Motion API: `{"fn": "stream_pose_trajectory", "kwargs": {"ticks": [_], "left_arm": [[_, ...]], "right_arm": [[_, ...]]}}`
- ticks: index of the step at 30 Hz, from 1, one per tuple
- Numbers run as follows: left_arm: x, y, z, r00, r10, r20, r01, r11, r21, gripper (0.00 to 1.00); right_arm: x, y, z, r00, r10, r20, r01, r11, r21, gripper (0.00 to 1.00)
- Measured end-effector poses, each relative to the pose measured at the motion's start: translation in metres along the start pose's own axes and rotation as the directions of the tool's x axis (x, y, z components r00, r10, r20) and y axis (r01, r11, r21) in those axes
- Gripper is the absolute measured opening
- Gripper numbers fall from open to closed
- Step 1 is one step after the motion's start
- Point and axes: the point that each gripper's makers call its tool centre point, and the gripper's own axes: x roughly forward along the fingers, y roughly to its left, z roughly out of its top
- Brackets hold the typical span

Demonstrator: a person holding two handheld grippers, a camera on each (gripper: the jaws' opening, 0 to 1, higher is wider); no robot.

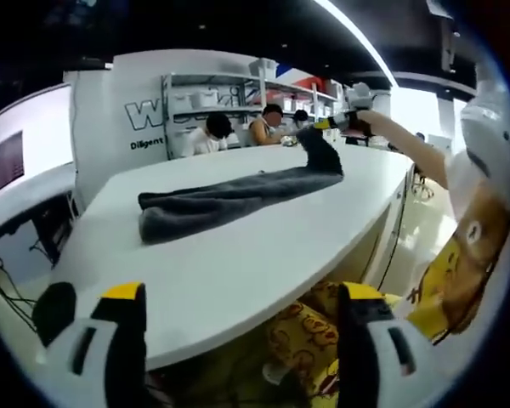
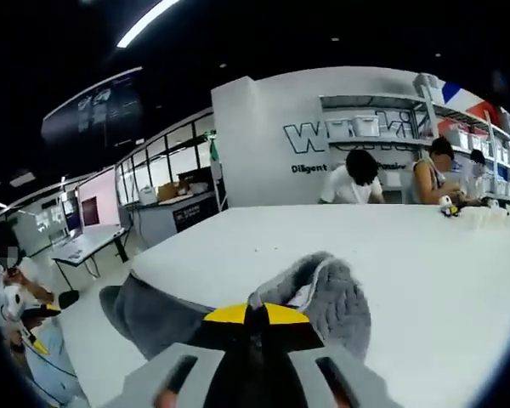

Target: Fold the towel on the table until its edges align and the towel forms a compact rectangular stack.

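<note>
Left claw (image 1: 242,319) hangs with jaws spread wide; right claw (image 2: 256,321) seems pinched closed, arm outstretched.

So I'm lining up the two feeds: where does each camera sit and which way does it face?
Left gripper view: low at the table's near edge, facing across it to the towel; own left claw open, person's arm, right claw.
Right gripper view: over the table, facing shelves; own right claw shut on the towel.
Shared: towel, table, right claw.
</note>
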Motion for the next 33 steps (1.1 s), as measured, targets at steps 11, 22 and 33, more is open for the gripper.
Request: {"fn": "stream_pose_trajectory", "kwargs": {"ticks": [11,22,33], "left_arm": [[-0.002,0.01,-0.006,1.0,-0.028,0.014,0.028,1.0,-0.002,0.98],[0.002,0.005,-0.01,0.997,-0.076,0.015,0.076,0.997,0.003,0.98],[0.001,0.002,-0.014,0.996,-0.089,0.023,0.089,0.996,-0.014,0.98]], "right_arm": [[0.064,0.118,-0.009,0.977,0.196,-0.087,-0.201,0.978,-0.052,0.05],[0.098,0.201,0.014,0.952,0.3,-0.053,-0.304,0.949,-0.082,0.04],[0.145,0.3,0.033,0.913,0.405,-0.05,-0.407,0.9,-0.156,0.04]]}}
